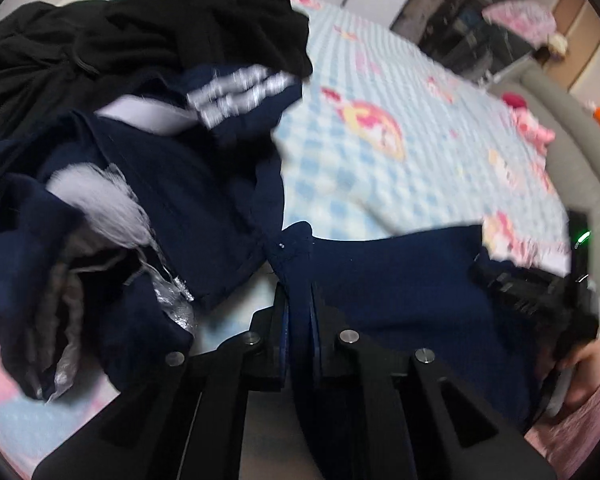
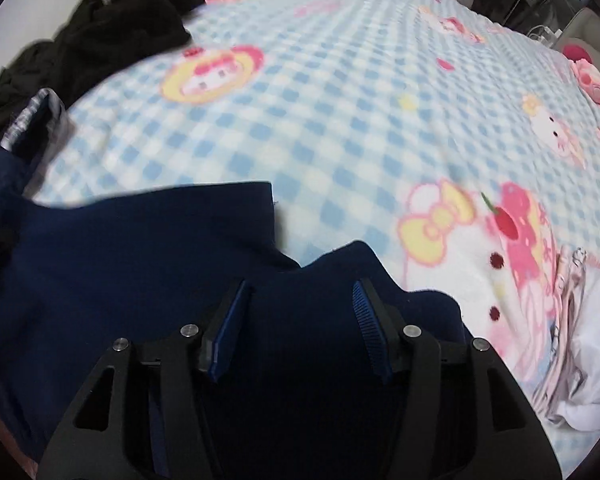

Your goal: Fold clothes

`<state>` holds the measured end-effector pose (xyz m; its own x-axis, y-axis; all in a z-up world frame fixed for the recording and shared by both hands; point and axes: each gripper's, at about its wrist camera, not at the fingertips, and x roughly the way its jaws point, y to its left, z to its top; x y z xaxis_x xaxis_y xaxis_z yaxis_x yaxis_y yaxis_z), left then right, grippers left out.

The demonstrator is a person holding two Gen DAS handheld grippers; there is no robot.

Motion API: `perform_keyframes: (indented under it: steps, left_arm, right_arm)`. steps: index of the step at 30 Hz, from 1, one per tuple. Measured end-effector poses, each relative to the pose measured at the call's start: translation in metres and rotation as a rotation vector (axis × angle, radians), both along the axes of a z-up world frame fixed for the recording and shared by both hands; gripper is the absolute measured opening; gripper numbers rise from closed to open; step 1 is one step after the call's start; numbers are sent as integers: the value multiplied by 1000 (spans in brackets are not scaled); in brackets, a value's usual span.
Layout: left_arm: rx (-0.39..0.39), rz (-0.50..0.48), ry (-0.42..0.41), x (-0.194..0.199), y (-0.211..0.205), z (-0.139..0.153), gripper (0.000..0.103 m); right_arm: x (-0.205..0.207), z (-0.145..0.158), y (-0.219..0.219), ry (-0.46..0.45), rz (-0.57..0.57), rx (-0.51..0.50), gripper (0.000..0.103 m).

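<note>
Left wrist view: left gripper [image 1: 299, 312] clamped on navy garment [image 1: 380, 280], lower centre; right gripper [image 2: 300, 332] spread wide over it, checked blanket [image 2: 340, 120] beyond.

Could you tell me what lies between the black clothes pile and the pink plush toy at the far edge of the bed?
Only bare blanket: the right wrist view shows nothing between the black pile and the plush toy.

My left tongs [image 1: 299, 316] are clamped nearly together, a fold of navy garment [image 1: 380, 280] pinched between their blue pads. My right tongs [image 2: 300, 312] stand spread wide, pads apart over the same cloth. My right hand [image 1: 584, 364] shows at the left view's edge.
</note>
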<state>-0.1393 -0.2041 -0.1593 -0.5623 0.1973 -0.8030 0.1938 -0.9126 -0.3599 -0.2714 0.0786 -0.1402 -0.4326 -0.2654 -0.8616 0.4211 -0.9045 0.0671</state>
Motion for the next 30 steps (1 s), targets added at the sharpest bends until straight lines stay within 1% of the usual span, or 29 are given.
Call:
perform_keyframes:
  steps: [2, 4, 5, 6, 7, 8, 9, 10, 11, 12, 13, 17, 18, 19, 20, 21, 22, 23, 24, 25, 27, 28, 29, 30]
  left_arm:
    - [50, 11, 28, -1, -9, 0, 21]
    - [68, 26, 31, -8, -14, -3, 30]
    - [80, 17, -1, -14, -14, -8, 33]
    - [92, 5, -36, -21, -14, -13, 31]
    - [94, -2, -56, -25, -11, -17, 23]
    - [79, -16, -35, -26, -8, -11, 15]
    - [64, -31, -9, -25, -5, -4, 9]
    - [48, -45, 17, -25, -1, 3, 9]
    - [32, -60, 43, -25, 2, 10, 8]
    - [12, -61, 62, -26, 2, 17, 8]
    - [-8, -62, 80, -28, 3, 25, 8]
    - [-63, -32, 19, -53, -2, 14, 9]
    - [-77, -24, 3, -59, -4, 11, 13]
    - [-91, -31, -37, -63, -2, 5, 16]
    - [-106, -40, -80, -66, -1, -2, 17]
    - [-121, -50, -123, -70, 0, -9, 17]
    - [-138, -48, -106, -63, 2, -1, 19]
    - [-155, -46, -82, -55, 4, 8, 20]
    - [-177, -38, -46, -44, 7, 19, 20]
    - [-193, -38, 13, -27, 10, 35, 20]
    - [-179, -87, 89, 0, 21, 54, 20]
    - [-165, -129, 110, 11, 29, 59, 20]
    - [-150, -172, 129, 21, 38, 64, 20]
    - [-125, -210, 139, 31, 47, 65, 20]
  right_arm:
    - [-2, 1, -2, 18, 7, 6, 57]
    - [-4, 1, -3, 36, 14, 12, 70]
    - [-12, -4, -5, 19, 26, 11, 80]
    - [-24, -17, -8, -35, 56, 18, 79]
    - [-31, -32, -8, -88, 71, 30, 76]
    - [-35, -42, -13, -115, 77, 37, 54]
    - [-38, -51, -17, -139, 82, 43, 37]
    - [-35, -47, -19, -111, 88, 47, 28]
    - [-31, -42, -20, -78, 94, 52, 7]
    - [-29, -34, -18, -42, 90, 48, 6]
    - [-27, -26, -17, -6, 85, 44, 5]
    - [-40, -11, -10, 55, 25, -29, 5]
    - [-44, -8, -10, 71, 8, -45, 5]
    - [-52, -17, -14, 56, -7, -41, 5]
    - [-58, -30, -15, 21, -19, -20, 7]
    - [-64, -43, -17, -15, -31, 3, 15]
    - [-67, -52, -16, -47, -45, 14, 17]
    - [-64, -44, -12, -24, -62, -12, 17]
    - [-60, -36, -8, 3, -79, -41, 21]
    - [-53, -22, -3, 39, -88, -66, 24]
    - [-36, 7, 8, 101, -99, -95, 36]
    - [-25, 23, 13, 127, -102, -99, 36]
    - [-10, 37, 16, 136, -86, -74, 36]
    - [2, 45, 18, 140, -70, -55, 36]
